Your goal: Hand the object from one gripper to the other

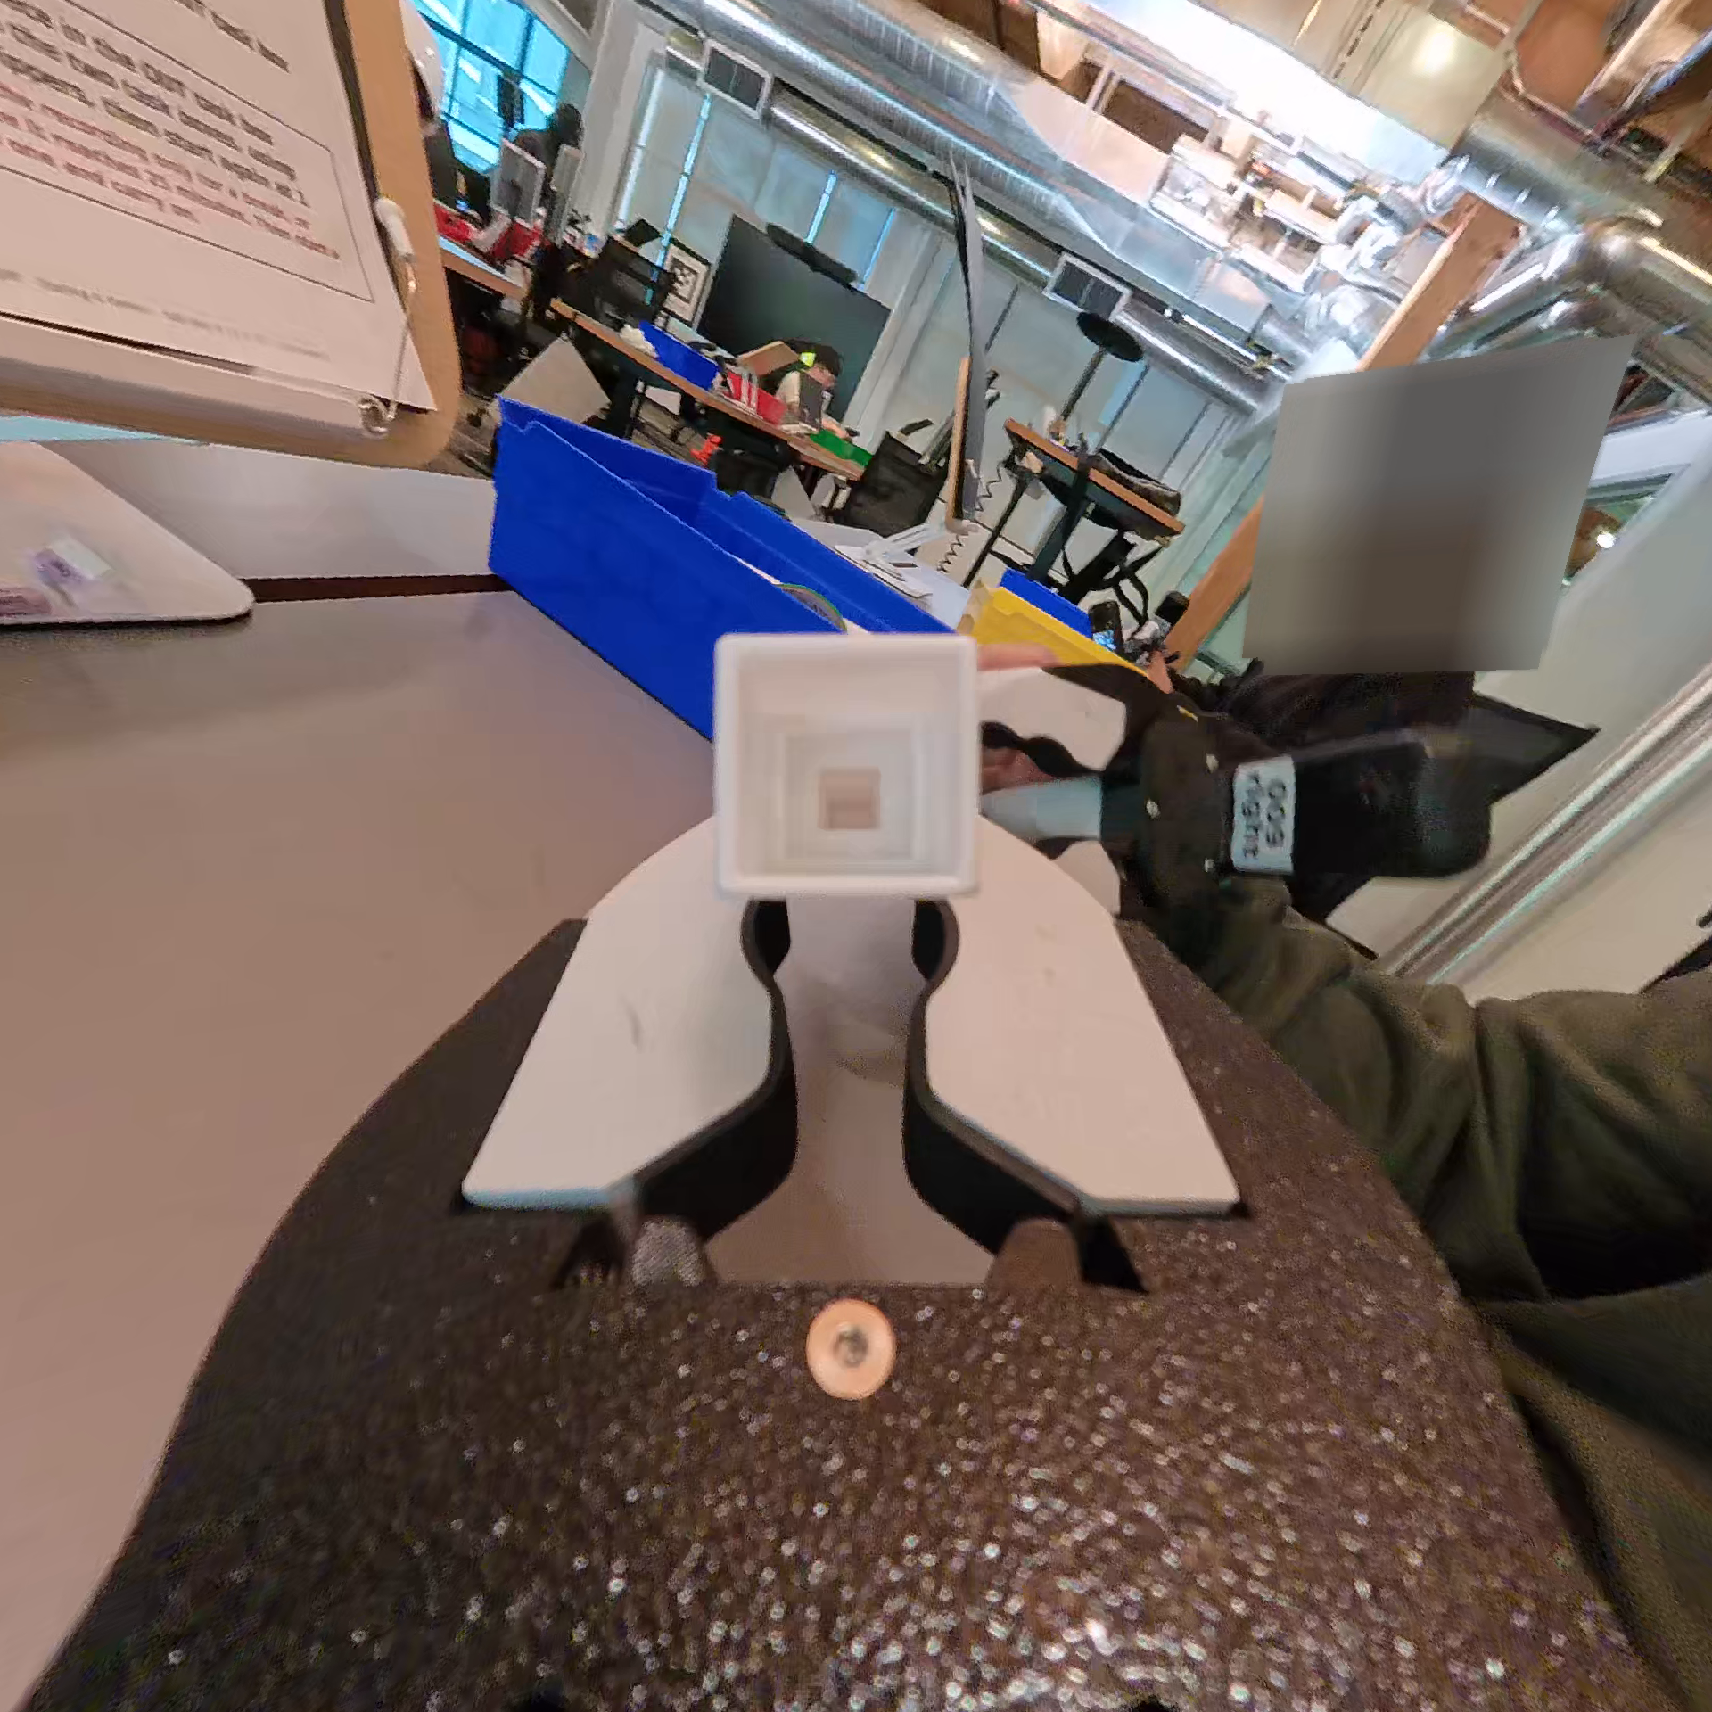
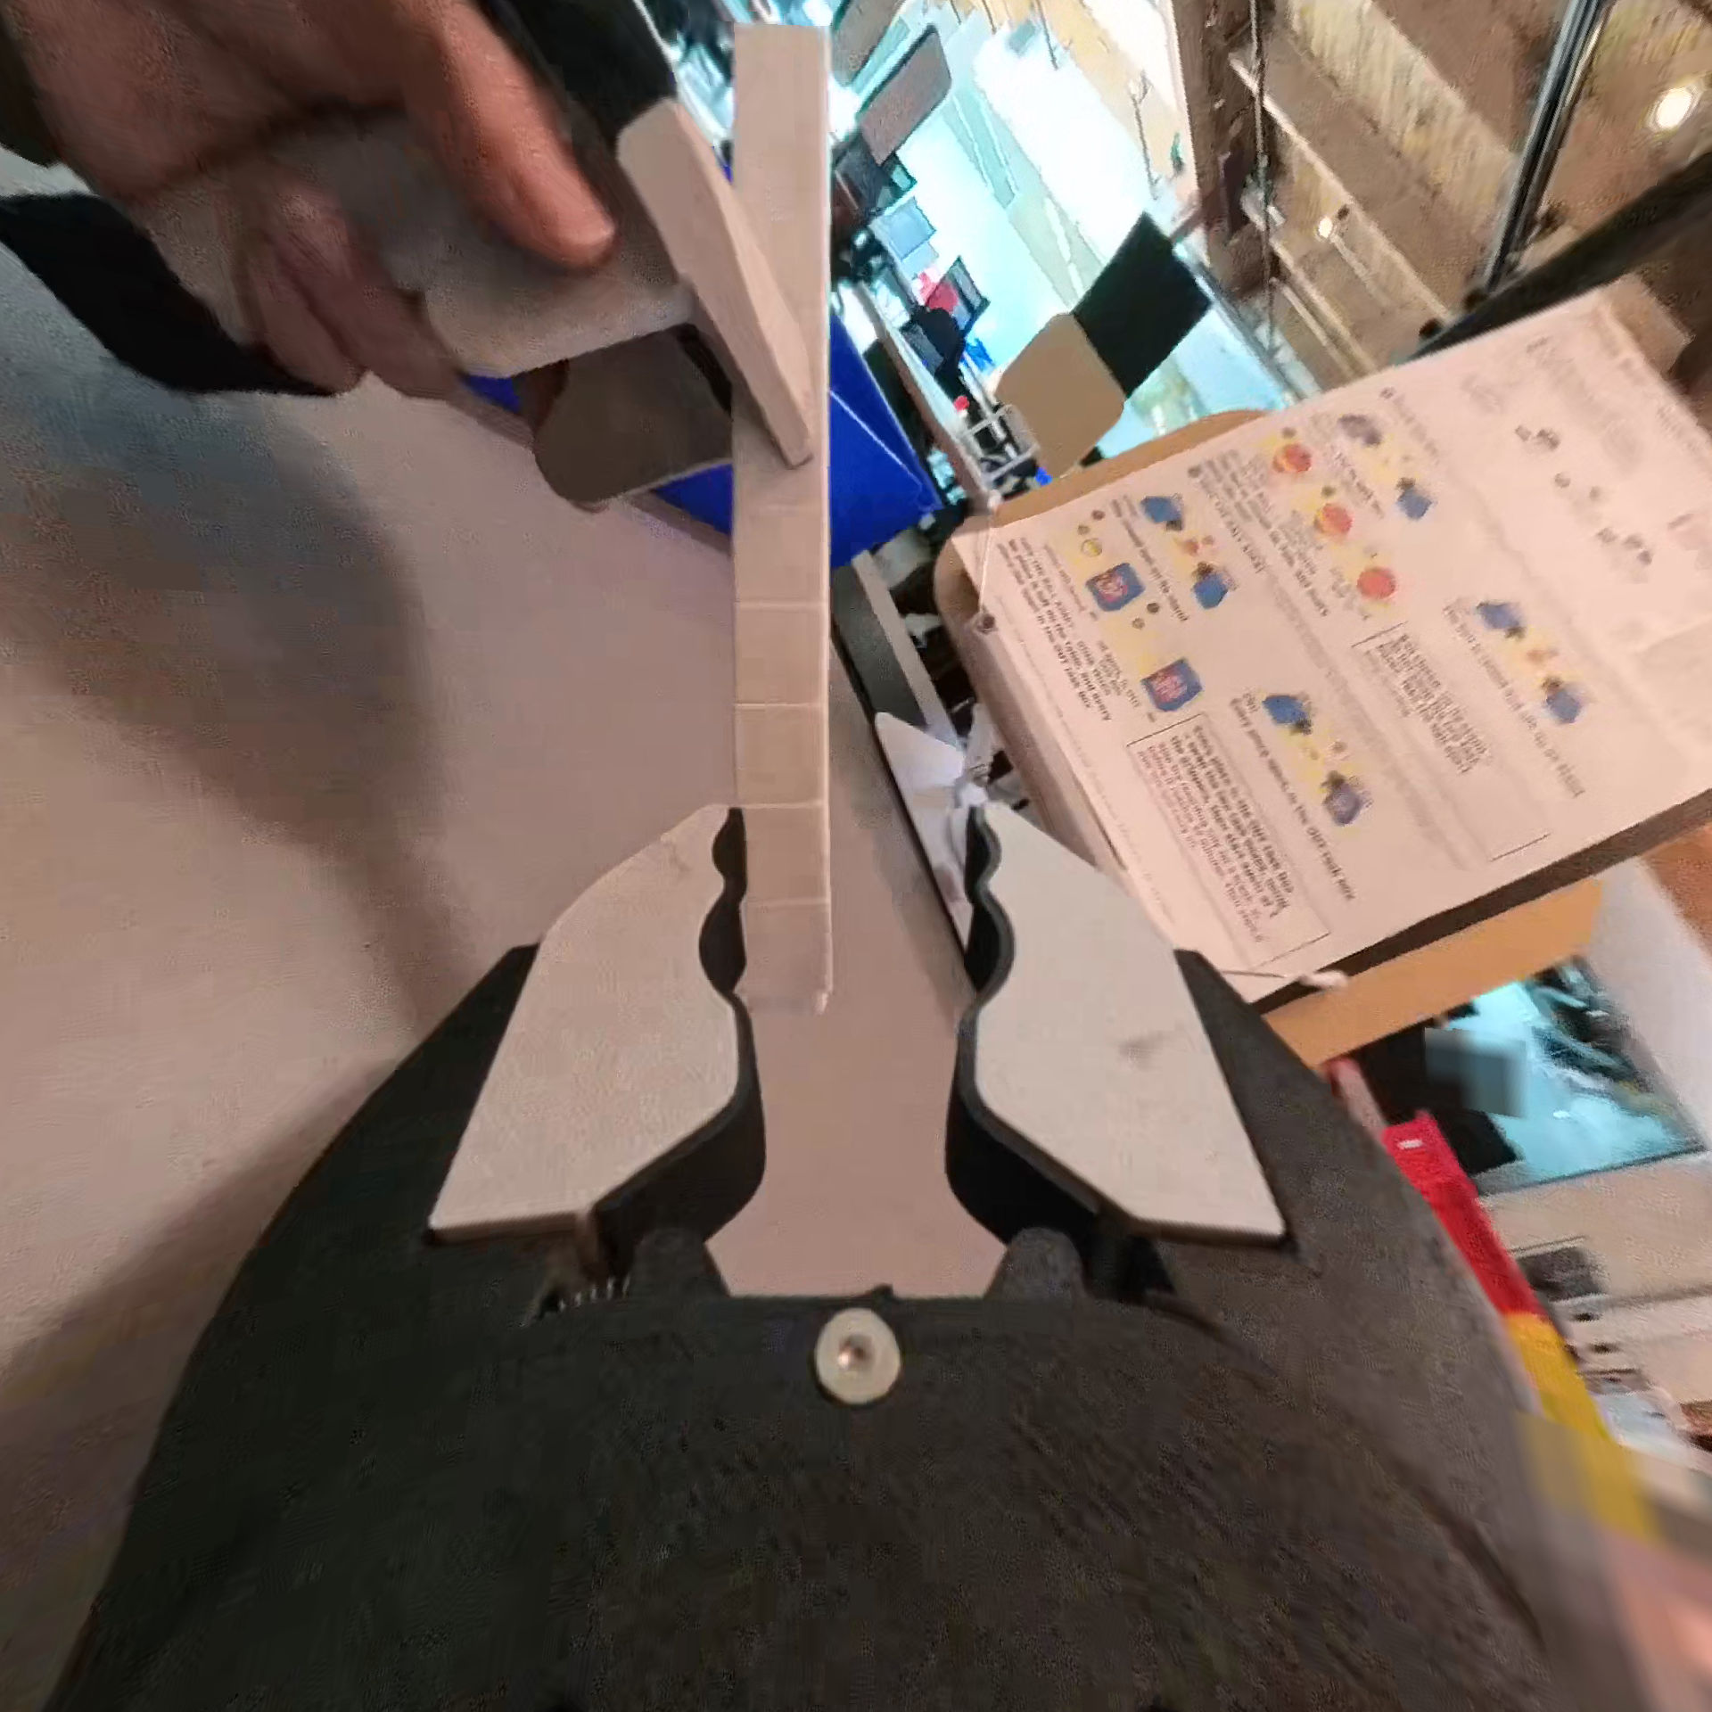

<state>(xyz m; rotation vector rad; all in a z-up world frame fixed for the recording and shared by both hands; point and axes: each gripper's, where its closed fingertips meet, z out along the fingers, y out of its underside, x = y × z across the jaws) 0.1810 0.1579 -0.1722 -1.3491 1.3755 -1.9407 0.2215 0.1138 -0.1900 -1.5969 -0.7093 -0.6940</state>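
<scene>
A long white square hollow tube [image 1: 845, 871] is held in my left gripper [image 1: 848, 917], whose jaws are shut on it; I see it end-on above the fingertips. In the right wrist view the tube [image 2: 780, 648] runs from the left gripper [image 2: 741, 306], held by a hand, down between my right gripper's fingers. My right gripper [image 2: 857, 834] is open. The tube's lower end lies beside its left finger [image 2: 639, 1000], apart from the right one. The right gripper [image 1: 1028, 750] also shows in the left wrist view, just right of the tube.
A grey table [image 1: 278, 834] lies below. A blue bin [image 1: 630, 556] and a yellow bin [image 1: 1028, 621] stand behind the tube. A clipboard with printed sheets [image 1: 185, 185] stands at the left, and also shows in the right wrist view [image 2: 1343, 602]. A green sleeve [image 1: 1482, 1158] is at the right. Across from one pair of fingers to the other is roughly 7 centimetres.
</scene>
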